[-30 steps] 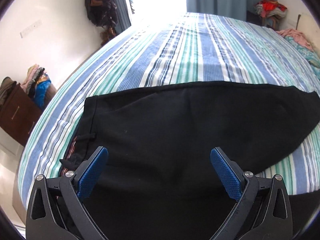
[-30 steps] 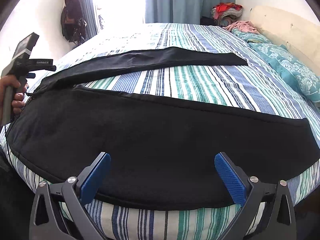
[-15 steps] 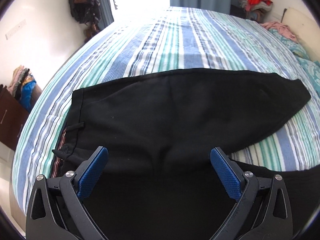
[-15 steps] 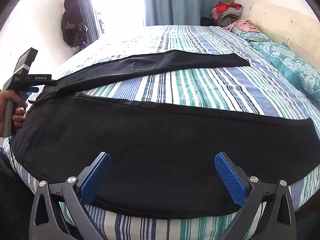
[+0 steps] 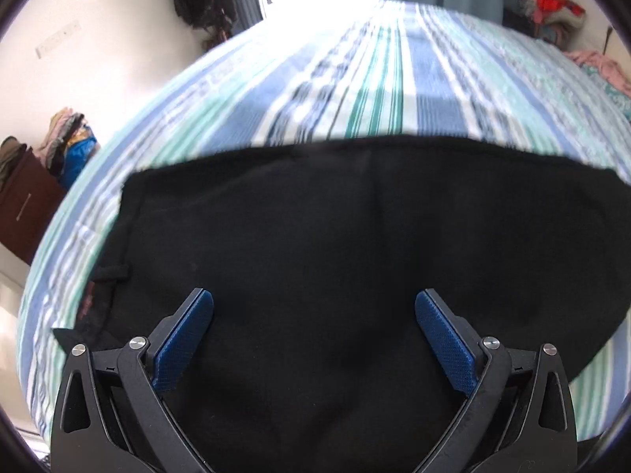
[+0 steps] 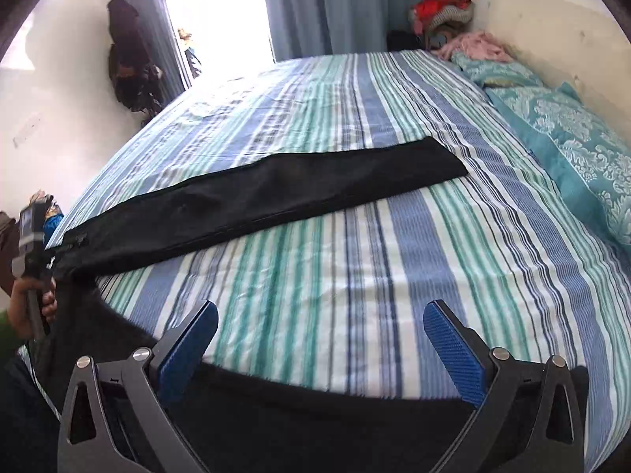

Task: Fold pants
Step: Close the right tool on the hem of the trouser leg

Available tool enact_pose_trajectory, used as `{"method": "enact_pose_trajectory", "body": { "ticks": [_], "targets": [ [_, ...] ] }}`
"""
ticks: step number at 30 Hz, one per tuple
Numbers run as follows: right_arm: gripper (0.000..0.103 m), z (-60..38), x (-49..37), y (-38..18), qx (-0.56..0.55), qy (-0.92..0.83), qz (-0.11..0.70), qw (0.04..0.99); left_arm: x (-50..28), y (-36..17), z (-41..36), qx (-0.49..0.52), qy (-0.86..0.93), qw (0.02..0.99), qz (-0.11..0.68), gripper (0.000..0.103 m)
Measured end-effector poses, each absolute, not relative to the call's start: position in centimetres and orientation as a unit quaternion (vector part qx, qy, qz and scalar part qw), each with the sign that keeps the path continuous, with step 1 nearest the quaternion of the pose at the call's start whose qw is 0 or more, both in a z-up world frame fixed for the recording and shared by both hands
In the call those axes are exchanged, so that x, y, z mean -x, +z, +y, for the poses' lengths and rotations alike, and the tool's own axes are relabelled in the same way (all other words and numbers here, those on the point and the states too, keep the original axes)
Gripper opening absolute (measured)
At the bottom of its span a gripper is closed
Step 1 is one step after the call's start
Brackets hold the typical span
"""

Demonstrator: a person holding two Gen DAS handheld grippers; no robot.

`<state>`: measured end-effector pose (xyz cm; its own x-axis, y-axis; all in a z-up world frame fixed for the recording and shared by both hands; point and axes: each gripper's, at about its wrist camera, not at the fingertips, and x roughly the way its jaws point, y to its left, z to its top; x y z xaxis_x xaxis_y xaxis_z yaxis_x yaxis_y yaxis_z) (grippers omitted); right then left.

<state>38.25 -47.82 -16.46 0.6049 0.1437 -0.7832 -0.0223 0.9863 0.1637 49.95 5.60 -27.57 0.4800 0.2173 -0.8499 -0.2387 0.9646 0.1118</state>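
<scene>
Black pants [image 5: 335,244] lie spread on the striped bed, waistband to the left. In the left wrist view my left gripper [image 5: 313,331] is open and empty, hovering over the hip part of the pants. In the right wrist view one leg [image 6: 276,193] stretches across the bed toward the pillows, the other leg [image 6: 315,425] lies along the near bed edge under my right gripper [image 6: 321,335], which is open and empty. The left gripper with the hand holding it [image 6: 33,264] shows at the far left, by the waistband.
The bed [image 6: 355,118] has a blue, green and white striped sheet. Teal pillows [image 6: 564,126] lie at the right by the headboard. Clothes piles [image 6: 441,10] sit behind the bed. A dark cabinet [image 5: 23,205] stands at the left.
The right gripper has tilted up and pulled back, so the near leg now shows only at the frame bottom. The left gripper has moved closer over the hip part.
</scene>
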Motion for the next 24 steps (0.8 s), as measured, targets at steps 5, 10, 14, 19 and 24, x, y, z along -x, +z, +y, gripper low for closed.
{"method": "enact_pose_trajectory", "body": {
  "ticks": [5, 10, 14, 19, 24],
  "targets": [
    [0.102, -57.2, -50.3, -17.8, -0.105, 0.02, 0.489, 0.866, -48.6, -27.8, 6.4, 0.044, 0.121, 0.882, 0.453, 0.103],
    [0.084, -62.5, -61.8, -20.6, -0.097, -0.022, 0.506, 0.857, -48.4, -28.1, 6.0, 0.041, 0.124, 0.89, 0.438, 0.102],
    [0.081, -63.7, -68.2, -23.6, -0.121, -0.042, 0.503, 0.855, -48.4, -28.3, 5.9, 0.039, 0.125, 0.894, 0.428, 0.102],
    [0.08, -63.3, -72.8, -27.2, -0.1, -0.072, 0.514, 0.849, -48.2, -28.4, 5.8, 0.035, 0.127, 0.897, 0.421, 0.102],
    [0.006, -63.4, -71.9, -27.1, -0.097, -0.058, 0.495, 0.861, -48.2, -28.5, 5.8, 0.035, 0.128, 0.897, 0.421, 0.102]
  ]
}}
